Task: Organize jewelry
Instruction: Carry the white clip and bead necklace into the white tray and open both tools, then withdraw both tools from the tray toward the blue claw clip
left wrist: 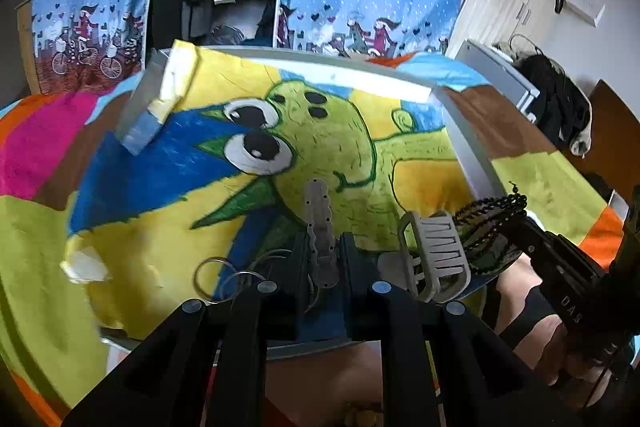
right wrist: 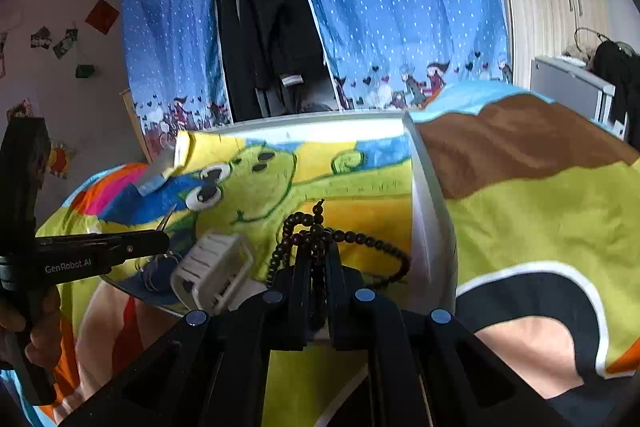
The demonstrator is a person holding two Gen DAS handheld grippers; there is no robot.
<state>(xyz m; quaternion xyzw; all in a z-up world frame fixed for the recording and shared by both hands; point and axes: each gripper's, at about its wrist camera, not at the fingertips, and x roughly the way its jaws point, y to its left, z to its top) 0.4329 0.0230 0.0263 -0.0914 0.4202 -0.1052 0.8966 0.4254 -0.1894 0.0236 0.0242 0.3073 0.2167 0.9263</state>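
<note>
Now the long string of dark round beads (right wrist: 320,239) is clamped between the two black fingers of the right gripper (right wrist: 317,267); its loops hang out in front of the fingertips and spread to the right of them, lying on the cloth close to the white rim. In the left wrist view the same beads (left wrist: 486,217) bunch at the tip of the right gripper (left wrist: 516,223), which comes in from the right side.

The left gripper (left wrist: 322,259) holds its fingers closed on a slim grey wavy-edged hair clip (left wrist: 319,227), which points forward out of the fingertips. Just to the right of these fingers lies a pale grey plastic claw clip (left wrist: 434,255), between the two grippers. Just to the left of the same fingers lie thin silver metal rings (left wrist: 224,279), partly hidden behind them.

All these things rest on a shallow white tray (left wrist: 468,147) lined with a bright cloth with a green cartoon dinosaur (left wrist: 320,131). Under the tray spreads a colourful blanket (right wrist: 540,211). Behind it hangs a blue dotted curtain (right wrist: 392,7), open on dark clothes (right wrist: 272,7).
</note>
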